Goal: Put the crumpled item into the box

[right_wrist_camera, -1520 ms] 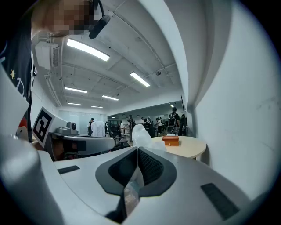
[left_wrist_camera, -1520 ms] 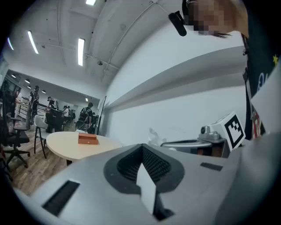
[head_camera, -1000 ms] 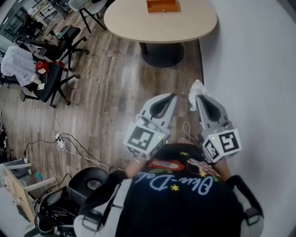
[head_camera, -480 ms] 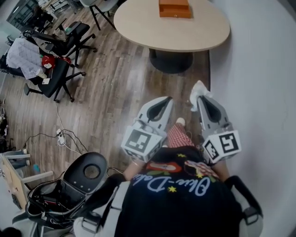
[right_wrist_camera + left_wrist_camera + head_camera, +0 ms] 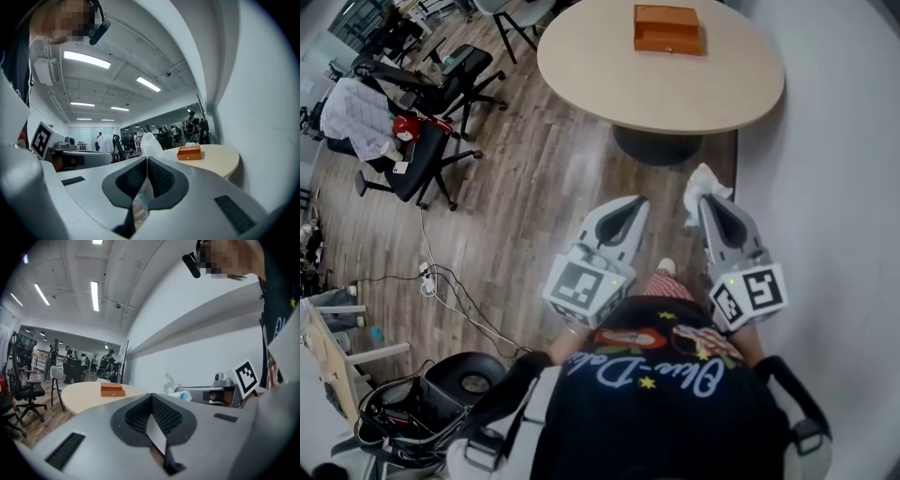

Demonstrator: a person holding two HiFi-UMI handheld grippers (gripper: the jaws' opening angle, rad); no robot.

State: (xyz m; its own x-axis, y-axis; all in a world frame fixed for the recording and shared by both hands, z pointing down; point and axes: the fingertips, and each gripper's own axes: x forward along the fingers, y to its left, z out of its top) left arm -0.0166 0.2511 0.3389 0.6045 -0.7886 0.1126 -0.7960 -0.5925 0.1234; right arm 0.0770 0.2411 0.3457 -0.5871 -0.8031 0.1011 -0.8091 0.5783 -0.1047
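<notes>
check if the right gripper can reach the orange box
Probably not yet: the right gripper, holding the crumpled tissue, hangs short of the round table, and the orange box sits toward its far side. Nothing blocks the way.

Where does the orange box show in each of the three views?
Head view: orange box at top centre, on the round table.
Left gripper view: orange box left of centre, on that table.
Right gripper view: orange box right of centre, beyond the crumpled item in the jaws.
Shared landmark: the round table.
</notes>
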